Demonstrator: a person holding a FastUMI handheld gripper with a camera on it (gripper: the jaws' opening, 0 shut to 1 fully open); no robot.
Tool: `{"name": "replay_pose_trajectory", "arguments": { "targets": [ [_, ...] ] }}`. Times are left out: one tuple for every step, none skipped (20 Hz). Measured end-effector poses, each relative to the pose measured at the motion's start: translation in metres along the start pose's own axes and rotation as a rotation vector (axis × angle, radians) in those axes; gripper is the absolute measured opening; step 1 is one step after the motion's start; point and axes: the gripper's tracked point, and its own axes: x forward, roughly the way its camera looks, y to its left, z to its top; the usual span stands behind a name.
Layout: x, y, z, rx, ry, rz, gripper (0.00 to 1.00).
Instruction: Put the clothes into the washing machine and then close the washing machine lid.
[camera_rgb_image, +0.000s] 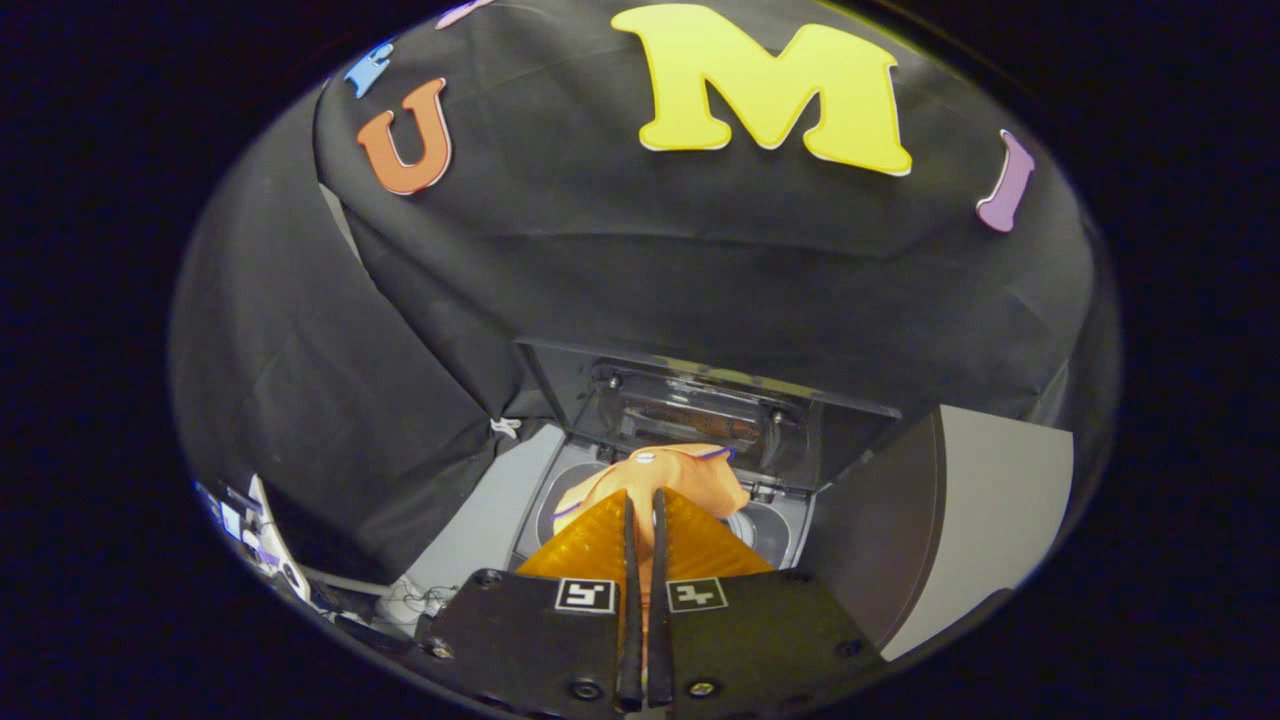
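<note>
My gripper (644, 497) is shut on an orange garment (655, 472) with a thin blue trim, pinched between its two orange fingers (700, 545). The cloth bunches up just past the fingertips and hangs over the round drum opening (765, 525) of a top-loading washing machine (480, 520). The machine's dark lid (700, 405) stands raised behind the opening, its underside facing me. Most of the drum is hidden by the fingers and the cloth.
A grey-and-white panel (985, 500) stands to the right of the machine. Black cloth walls close in behind and to the left. Cables and small equipment (260, 540) lie low on the left, beside the machine's grey top.
</note>
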Motion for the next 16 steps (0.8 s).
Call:
{"name": "replay_pose_trajectory", "arguments": {
  "targets": [
    [0.004,0.000,-0.002,0.005,0.006,0.002,0.06],
    [0.010,-0.001,-0.004,0.007,0.014,0.003,0.06],
    [0.014,-0.002,-0.005,0.010,0.020,0.002,0.06],
    [0.019,-0.002,-0.007,0.012,0.025,0.002,0.06],
    [0.024,-0.002,-0.009,0.014,0.033,0.003,0.06],
    [0.031,-0.002,-0.014,0.014,0.045,0.003,0.06],
    [0.038,-0.003,-0.018,0.014,0.055,0.001,0.06],
    [0.044,-0.004,-0.022,0.015,0.063,0.000,0.06],
    [0.049,-0.004,-0.027,0.015,0.074,-0.003,0.06],
    [0.056,-0.004,-0.031,0.016,0.082,-0.005,0.06],
    [0.063,-0.005,-0.035,0.018,0.090,-0.010,0.06],
    [0.070,-0.006,-0.039,0.020,0.096,-0.013,0.06],
    [0.076,-0.006,-0.043,0.025,0.104,-0.016,0.06],
    [0.081,-0.007,-0.047,0.030,0.111,-0.017,0.06],
    [0.087,-0.008,-0.050,0.034,0.117,-0.017,0.06],
    [0.092,-0.008,-0.053,0.039,0.119,-0.018,0.06]
  ]
}}
